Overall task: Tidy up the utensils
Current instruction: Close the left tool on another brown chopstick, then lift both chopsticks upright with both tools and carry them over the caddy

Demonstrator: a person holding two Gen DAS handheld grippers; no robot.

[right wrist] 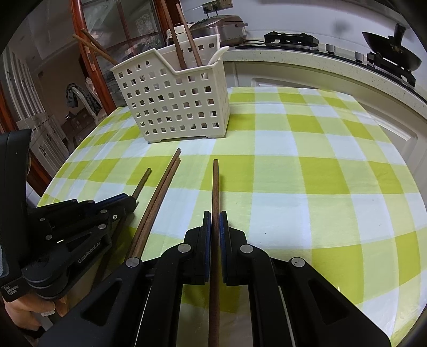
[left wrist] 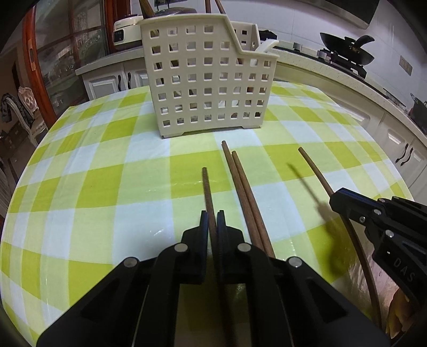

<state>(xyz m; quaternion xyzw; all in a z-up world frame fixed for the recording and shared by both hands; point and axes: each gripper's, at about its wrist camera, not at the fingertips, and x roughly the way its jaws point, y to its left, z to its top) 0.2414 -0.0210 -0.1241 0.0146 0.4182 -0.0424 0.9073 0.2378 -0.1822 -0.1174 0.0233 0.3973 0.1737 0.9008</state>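
Observation:
A cream perforated utensil basket [left wrist: 208,80] [right wrist: 173,106] stands on the checked tablecloth, with several brown chopsticks [right wrist: 181,50] and a white spoon [right wrist: 217,57] sticking out of it. My left gripper [left wrist: 212,216] [right wrist: 131,203] is shut on one brown chopstick [left wrist: 206,184] that points toward the basket. My right gripper [right wrist: 215,213] [left wrist: 335,197] is shut on another chopstick [right wrist: 215,184] [left wrist: 315,170]. Between the two grippers, a pair of chopsticks [left wrist: 240,184] [right wrist: 162,192] lies loose on the cloth, side by side.
The green and white tablecloth [right wrist: 307,173] covers a round table whose edge falls away at the left and right. Behind it runs a counter with a black wok [left wrist: 347,49] on a stove and a rice cooker [right wrist: 221,25]. A chair [left wrist: 24,106] stands at the left.

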